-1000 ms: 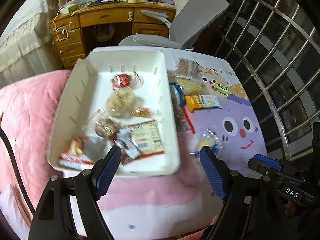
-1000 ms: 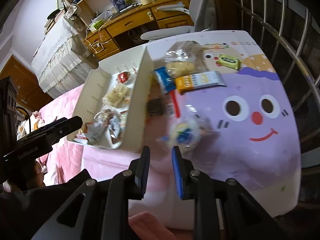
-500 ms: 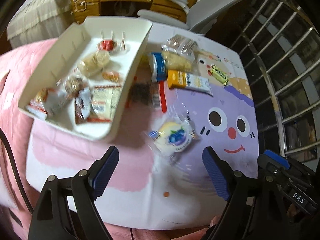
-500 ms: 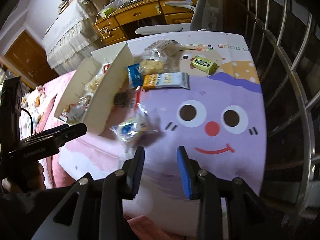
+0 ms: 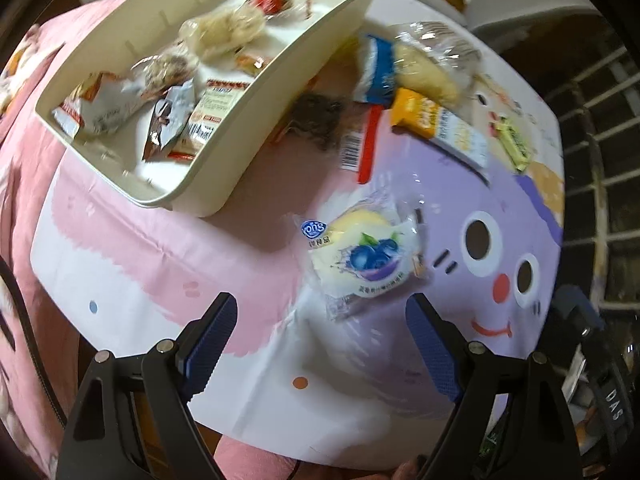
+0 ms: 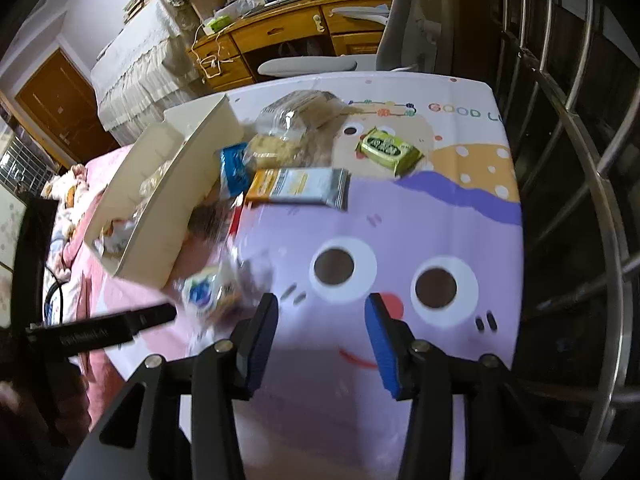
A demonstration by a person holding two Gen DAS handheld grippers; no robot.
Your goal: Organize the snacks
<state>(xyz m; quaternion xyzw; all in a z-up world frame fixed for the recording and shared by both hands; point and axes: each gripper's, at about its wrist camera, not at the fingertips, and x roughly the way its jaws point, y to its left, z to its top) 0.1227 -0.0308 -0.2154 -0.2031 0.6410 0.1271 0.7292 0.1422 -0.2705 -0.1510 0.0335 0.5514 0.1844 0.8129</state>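
A cream bin [image 5: 224, 160] [image 6: 168, 208] at the left holds several wrapped snacks. On the cartoon tablecloth [image 5: 500, 208] lies a clear-wrapped blueberry cake [image 5: 362, 254] [image 6: 208, 290], just ahead of my left gripper [image 5: 320, 340], which stands wide open over it with nothing between its pads. My right gripper [image 6: 322, 338] hovers over the purple face print, its jaws opening, empty. Further back lie an orange bar [image 5: 438, 126] [image 6: 298, 188], a blue packet [image 5: 378, 72] [image 6: 234, 168], a bread bag [image 5: 430, 64] [image 6: 298, 120], a green sweet [image 5: 514, 142] [image 6: 388, 148] and a dark packet [image 5: 320, 120].
A steel railing [image 6: 568, 168] runs along the table's right side. A grey chair [image 6: 400, 40] and a wooden desk [image 6: 288, 36] stand behind the table. Pink bedding [image 5: 28, 152] lies to the left. The other gripper's black body [image 6: 96, 332] reaches in at the left of the right wrist view.
The left gripper has swung from above the bin to the blueberry cake and come lower. The right gripper has shifted right over the face print and its jaws have spread.
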